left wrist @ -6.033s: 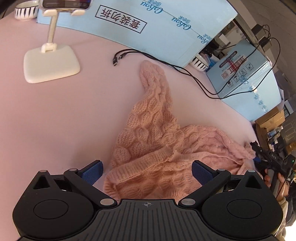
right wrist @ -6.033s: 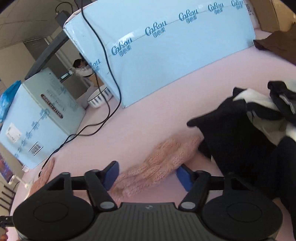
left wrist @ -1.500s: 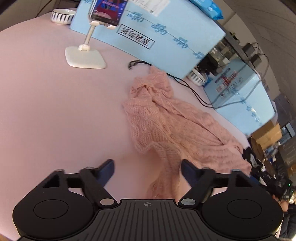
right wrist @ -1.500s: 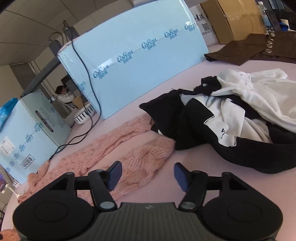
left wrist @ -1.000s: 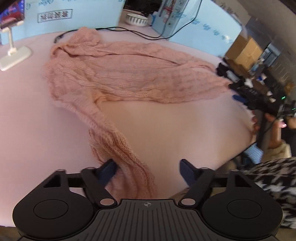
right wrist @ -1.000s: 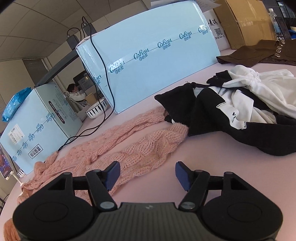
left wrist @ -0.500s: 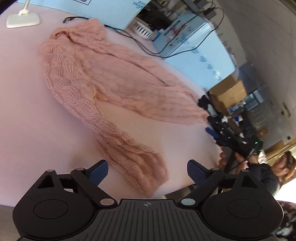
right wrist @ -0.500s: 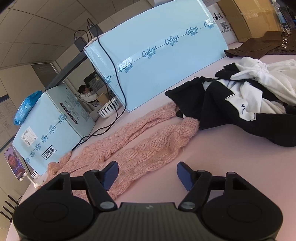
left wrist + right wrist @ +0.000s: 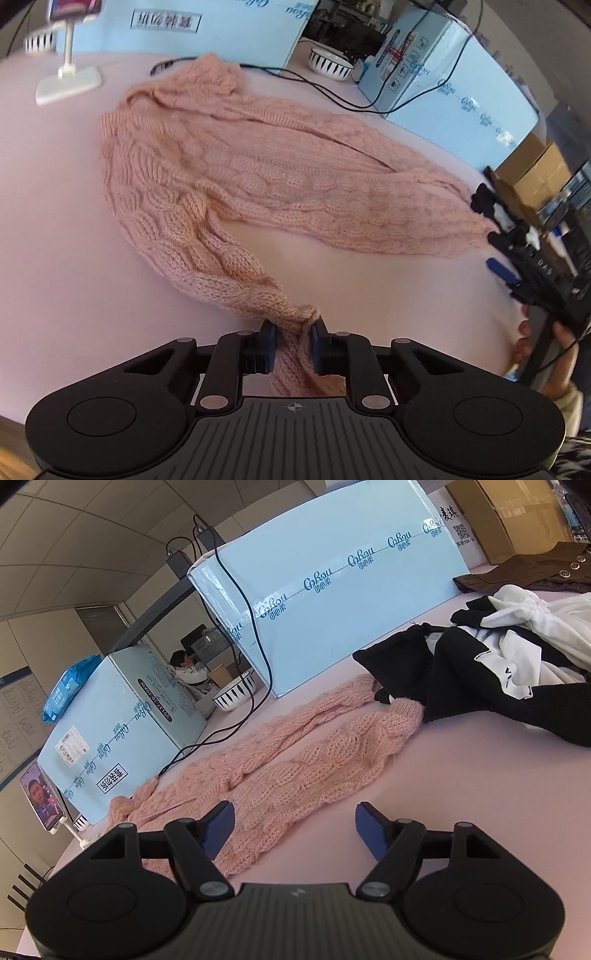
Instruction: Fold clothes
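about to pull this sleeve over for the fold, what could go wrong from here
The left gripper is closing on just the bunched cuff of the pink sweater; loose knit could stretch or slip free. The right gripper is open, holding nothing, so the body may drag. The other cuff touches the black garment and might tug it.

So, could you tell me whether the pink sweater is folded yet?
Not yet: the pink sweater lies spread across the table, its sleeve pinched as the left gripper closes.
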A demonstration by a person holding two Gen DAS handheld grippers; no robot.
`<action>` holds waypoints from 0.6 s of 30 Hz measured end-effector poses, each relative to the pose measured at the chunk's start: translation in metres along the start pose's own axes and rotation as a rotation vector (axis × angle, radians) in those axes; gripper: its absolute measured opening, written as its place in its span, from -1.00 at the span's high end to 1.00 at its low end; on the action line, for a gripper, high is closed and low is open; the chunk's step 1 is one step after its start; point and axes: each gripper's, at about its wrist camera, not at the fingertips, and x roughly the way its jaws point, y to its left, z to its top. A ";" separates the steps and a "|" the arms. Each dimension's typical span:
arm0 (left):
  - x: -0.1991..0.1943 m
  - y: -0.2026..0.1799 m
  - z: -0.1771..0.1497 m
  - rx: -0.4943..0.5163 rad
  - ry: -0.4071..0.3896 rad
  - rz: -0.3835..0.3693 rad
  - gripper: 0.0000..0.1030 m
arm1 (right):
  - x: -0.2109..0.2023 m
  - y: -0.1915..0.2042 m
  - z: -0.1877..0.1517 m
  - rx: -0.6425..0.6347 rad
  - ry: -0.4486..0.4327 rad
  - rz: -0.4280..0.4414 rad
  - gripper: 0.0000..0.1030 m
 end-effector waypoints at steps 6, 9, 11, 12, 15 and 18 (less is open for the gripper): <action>-0.006 -0.002 -0.004 -0.138 -0.123 -0.461 0.70 | 0.002 0.016 -0.006 -0.021 0.035 0.181 -0.43; -0.004 0.026 -0.007 -0.373 -0.146 -0.713 0.59 | 0.002 0.031 -0.010 -0.077 0.070 0.248 -0.43; -0.002 0.044 -0.010 -0.449 -0.097 -0.606 0.13 | 0.002 0.035 -0.010 -0.080 0.080 0.242 -0.43; -0.001 0.050 -0.012 -0.463 -0.066 -0.548 -0.49 | 0.003 0.035 -0.009 -0.074 0.084 0.239 -0.43; -0.003 0.074 -0.018 -0.507 0.103 -0.499 -0.80 | 0.005 0.035 -0.007 -0.071 0.090 0.212 -0.43; -0.030 0.090 0.000 -0.521 0.051 -0.411 -0.85 | 0.005 0.033 -0.006 -0.079 0.094 0.182 -0.43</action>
